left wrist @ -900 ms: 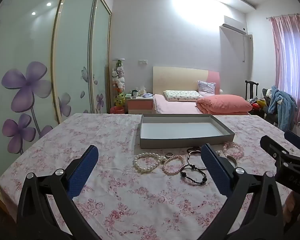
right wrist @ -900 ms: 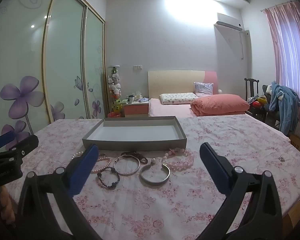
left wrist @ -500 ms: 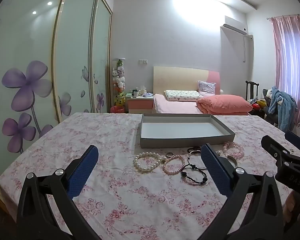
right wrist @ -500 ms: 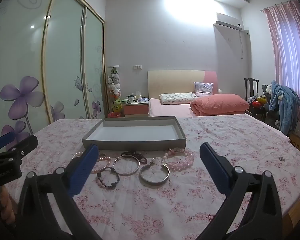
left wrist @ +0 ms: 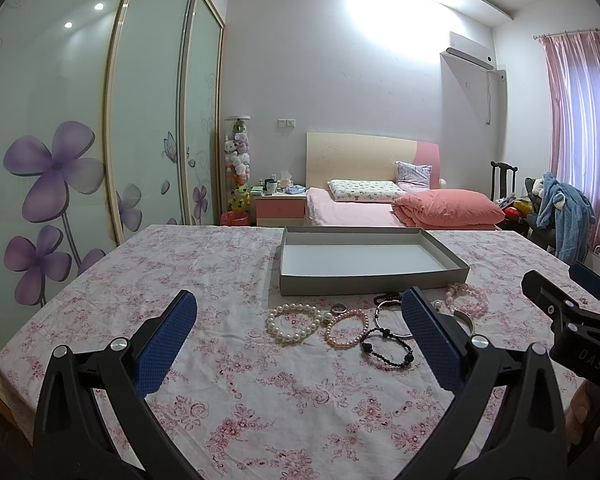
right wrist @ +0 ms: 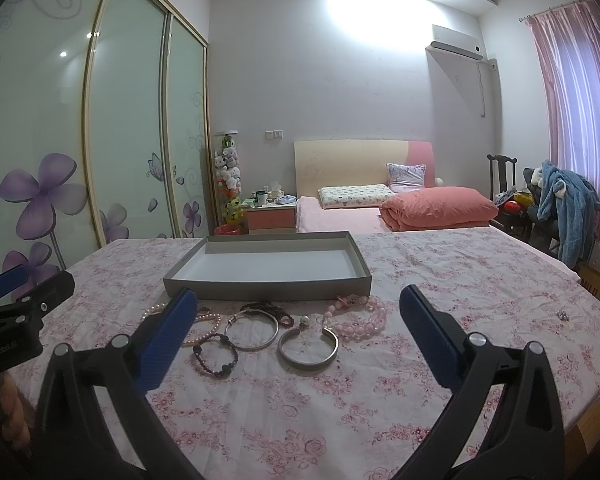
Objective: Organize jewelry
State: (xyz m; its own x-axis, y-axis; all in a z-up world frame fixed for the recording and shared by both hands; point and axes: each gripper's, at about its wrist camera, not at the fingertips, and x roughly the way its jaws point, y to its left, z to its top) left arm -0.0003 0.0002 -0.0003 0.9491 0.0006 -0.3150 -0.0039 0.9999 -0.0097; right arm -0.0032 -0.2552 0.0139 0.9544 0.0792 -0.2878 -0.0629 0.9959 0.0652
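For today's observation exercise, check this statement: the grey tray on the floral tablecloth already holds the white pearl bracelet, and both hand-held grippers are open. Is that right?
Not quite. The tray is empty. The pearl bracelet lies on the tablecloth in front of it, with the other jewelry, as the left wrist view shows. The rest holds: the left hand-held gripper and right hand-held gripper are both open.

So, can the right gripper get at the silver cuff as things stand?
Probably yes. The right gripper is open and empty, and the silver cuff lies flat on the cloth straight ahead between its fingers, apart from the pink beads, with nothing over it.
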